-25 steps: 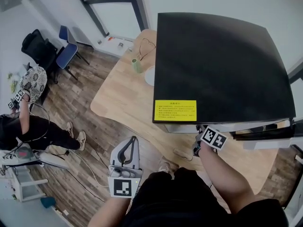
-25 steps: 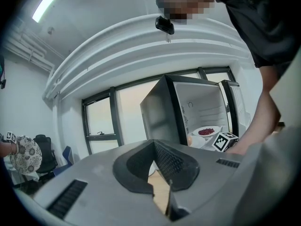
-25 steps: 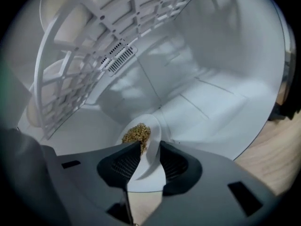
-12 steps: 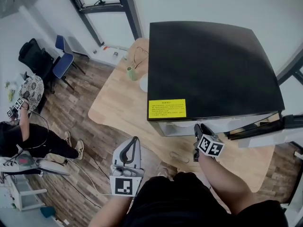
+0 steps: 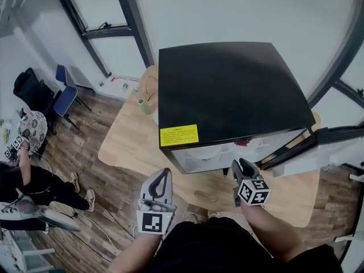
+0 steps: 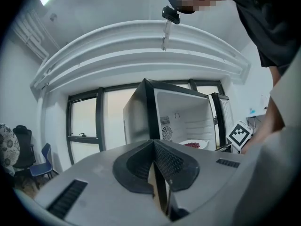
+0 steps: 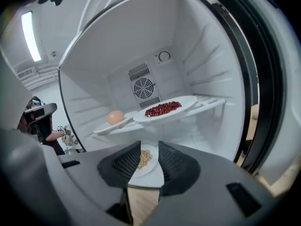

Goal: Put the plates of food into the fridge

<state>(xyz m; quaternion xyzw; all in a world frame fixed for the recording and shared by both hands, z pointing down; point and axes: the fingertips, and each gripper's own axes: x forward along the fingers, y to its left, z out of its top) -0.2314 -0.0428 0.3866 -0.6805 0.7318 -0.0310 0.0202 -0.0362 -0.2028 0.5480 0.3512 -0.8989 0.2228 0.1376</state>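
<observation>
White plate of grains [image 7: 149, 172] low in fridge [image 7: 202, 74], beyond gap of released right claw [image 7: 145, 146], untouched; left claw [image 6: 154, 144] clenched, empty

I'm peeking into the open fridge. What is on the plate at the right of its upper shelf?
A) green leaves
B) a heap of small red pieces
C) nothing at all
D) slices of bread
B: in the right gripper view, the plate on the upper shelf of the fridge carries small red pieces, with a round tan item to its left.
</observation>
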